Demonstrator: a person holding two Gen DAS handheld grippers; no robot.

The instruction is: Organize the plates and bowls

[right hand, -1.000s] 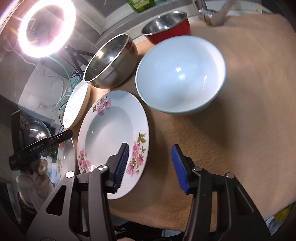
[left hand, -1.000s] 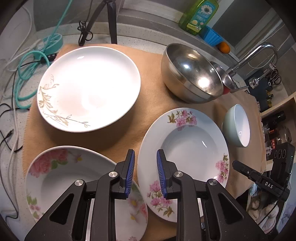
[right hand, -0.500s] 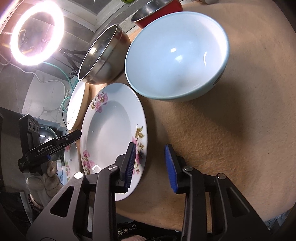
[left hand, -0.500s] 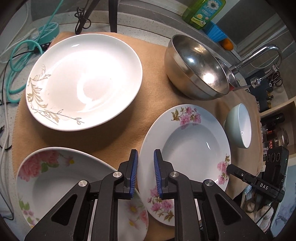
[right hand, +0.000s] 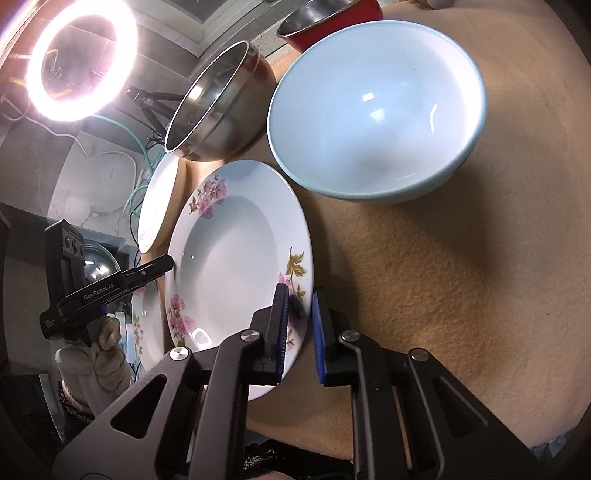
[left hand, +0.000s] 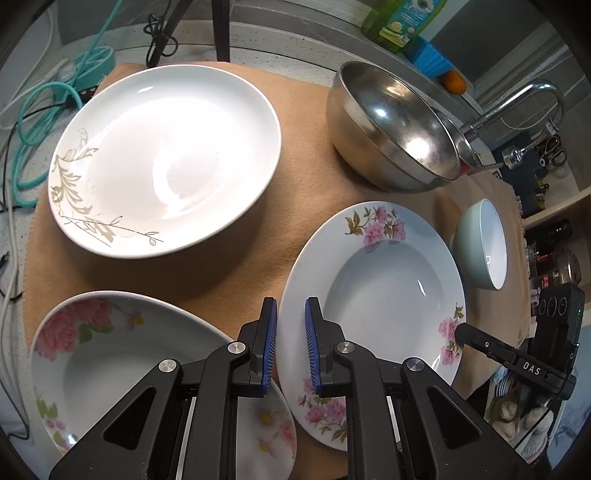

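**Between two grippers, one floral plate**

On the tan felt mat (right hand: pixel 424 258) lies the pink-flowered soup plate (left hand: pixel 373 295). Both the left gripper (left hand: pixel 290 325) and right gripper (right hand: pixel 299 314) straddle opposite rims, fingers narrowly parted, not visibly pinching. Glazed ceramic: stiff, slick, breakable, probably best held at its broad flat rim.

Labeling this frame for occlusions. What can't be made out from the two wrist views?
- Red bowl: right wrist view, cut off by the top edge.
- Pink-rose plate: left wrist view, near side hidden behind the left gripper.
- Right gripper: straddles the flowered plate rim; contact cannot be told.
- Gold-leaf plate: right wrist view, mostly hidden.
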